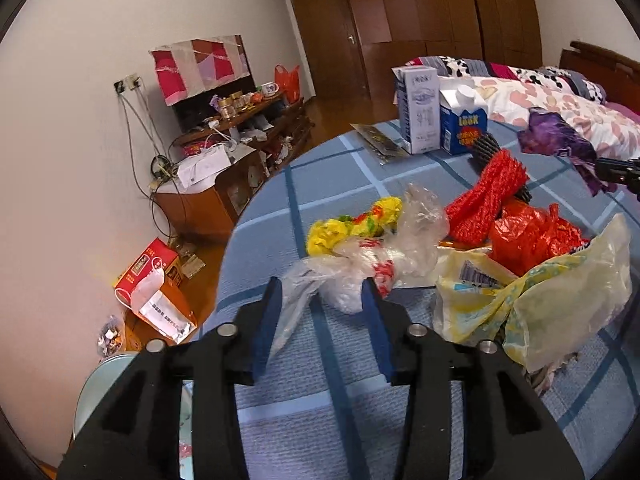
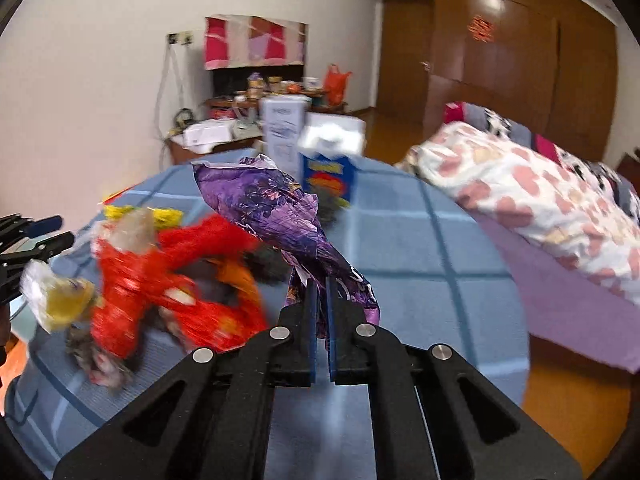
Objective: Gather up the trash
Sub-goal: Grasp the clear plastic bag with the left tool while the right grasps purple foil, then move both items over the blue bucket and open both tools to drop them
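Note:
A heap of trash lies on the round table with a blue checked cloth (image 1: 340, 176). My left gripper (image 1: 322, 286) stands open, and a crumpled clear plastic bag (image 1: 352, 264) lies between its blue pads without being pinched. Behind the bag are a yellow wrapper (image 1: 348, 226), a red mesh sleeve (image 1: 488, 196), a red plastic bag (image 1: 532, 236) and a pale yellow bag (image 1: 560, 304). My right gripper (image 2: 322, 280) is shut on a purple foil wrapper (image 2: 264, 200), held up above the table. In the left wrist view the purple wrapper (image 1: 556, 132) hangs at the right edge.
Two cartons, a tall white one (image 1: 418, 108) and a blue one (image 1: 462, 124), stand at the table's far side. A bed with a flowered quilt (image 1: 560, 100) is to the right. A cluttered wooden cabinet (image 1: 224, 148) lines the left wall, with boxes on the floor (image 1: 152, 280).

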`<state>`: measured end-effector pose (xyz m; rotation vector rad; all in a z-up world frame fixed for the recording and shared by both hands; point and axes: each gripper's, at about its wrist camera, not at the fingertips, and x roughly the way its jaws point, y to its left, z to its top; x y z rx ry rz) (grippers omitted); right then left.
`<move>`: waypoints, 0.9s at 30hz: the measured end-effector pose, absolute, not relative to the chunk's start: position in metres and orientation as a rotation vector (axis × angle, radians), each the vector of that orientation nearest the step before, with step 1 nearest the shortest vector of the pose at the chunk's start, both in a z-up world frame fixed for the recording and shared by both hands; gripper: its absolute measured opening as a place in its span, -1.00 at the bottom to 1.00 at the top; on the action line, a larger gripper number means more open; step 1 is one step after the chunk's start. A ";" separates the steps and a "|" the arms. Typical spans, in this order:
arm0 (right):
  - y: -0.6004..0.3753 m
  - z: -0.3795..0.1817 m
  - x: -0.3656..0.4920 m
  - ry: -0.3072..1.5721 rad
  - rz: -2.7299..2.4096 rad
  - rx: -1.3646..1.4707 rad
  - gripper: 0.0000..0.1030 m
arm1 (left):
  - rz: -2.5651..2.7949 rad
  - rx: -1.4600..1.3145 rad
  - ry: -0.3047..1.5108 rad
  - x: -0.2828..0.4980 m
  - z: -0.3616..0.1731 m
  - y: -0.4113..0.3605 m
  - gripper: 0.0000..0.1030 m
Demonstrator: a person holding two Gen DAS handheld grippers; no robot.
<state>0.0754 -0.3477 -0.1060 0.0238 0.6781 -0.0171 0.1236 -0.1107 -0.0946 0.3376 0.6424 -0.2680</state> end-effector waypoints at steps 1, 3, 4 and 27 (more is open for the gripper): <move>-0.355 -0.111 0.073 0.687 -0.034 0.034 -0.91 | -0.278 0.334 0.651 0.125 -0.096 -0.113 -0.18; -0.366 -0.120 0.068 0.702 -0.058 0.049 -0.91 | -0.292 0.319 0.668 0.131 -0.100 -0.118 -0.18; -0.368 -0.122 0.066 0.706 -0.062 0.052 -0.91 | -0.298 0.320 0.670 0.134 -0.102 -0.122 -0.18; -0.266 -0.054 0.090 0.560 0.155 -0.040 -0.90 | -0.130 0.314 0.610 0.098 -0.060 -0.056 -0.86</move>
